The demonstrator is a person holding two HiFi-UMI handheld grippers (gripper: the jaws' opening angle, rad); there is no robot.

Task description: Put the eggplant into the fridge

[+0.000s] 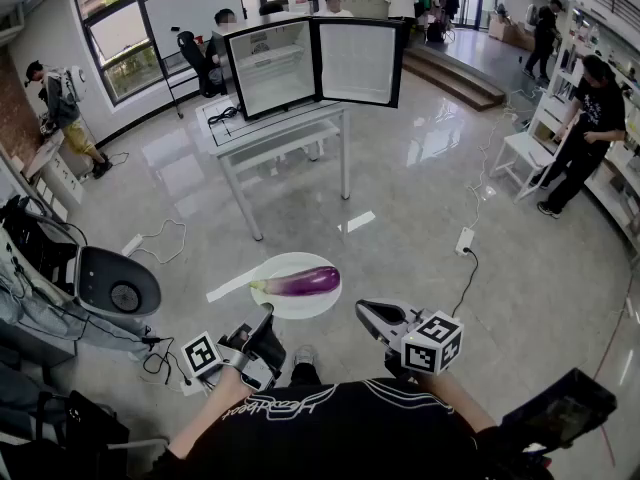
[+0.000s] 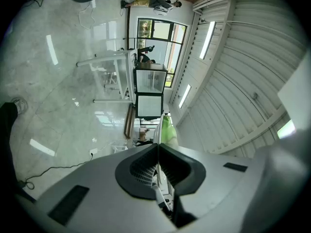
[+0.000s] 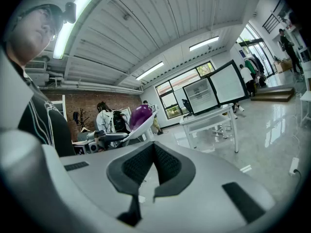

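A purple eggplant [image 1: 303, 282] with a green stem lies on a white round plate [image 1: 283, 305] in front of me. Both grippers hover just short of the plate, empty. My left gripper [image 1: 267, 322] is shut and points at the plate's near left rim. In the left gripper view its pads meet at the tip [image 2: 158, 146], and beyond them show the plate's edge [image 2: 158, 130] and the eggplant's green stem [image 2: 168, 131]. My right gripper [image 1: 366, 313] is shut too, at the plate's right. From the right gripper view [image 3: 153, 146] I see the eggplant [image 3: 140, 114] on the plate [image 3: 142, 126]. The small fridge [image 1: 272, 66] stands open on the far table.
The fridge's door [image 1: 358, 62] is swung out to the right, above a white table [image 1: 226, 133]. A grey chair [image 1: 118, 281] and cables lie at the left, a power strip [image 1: 465, 239] on the floor at the right. Several people stand around the room's edges.
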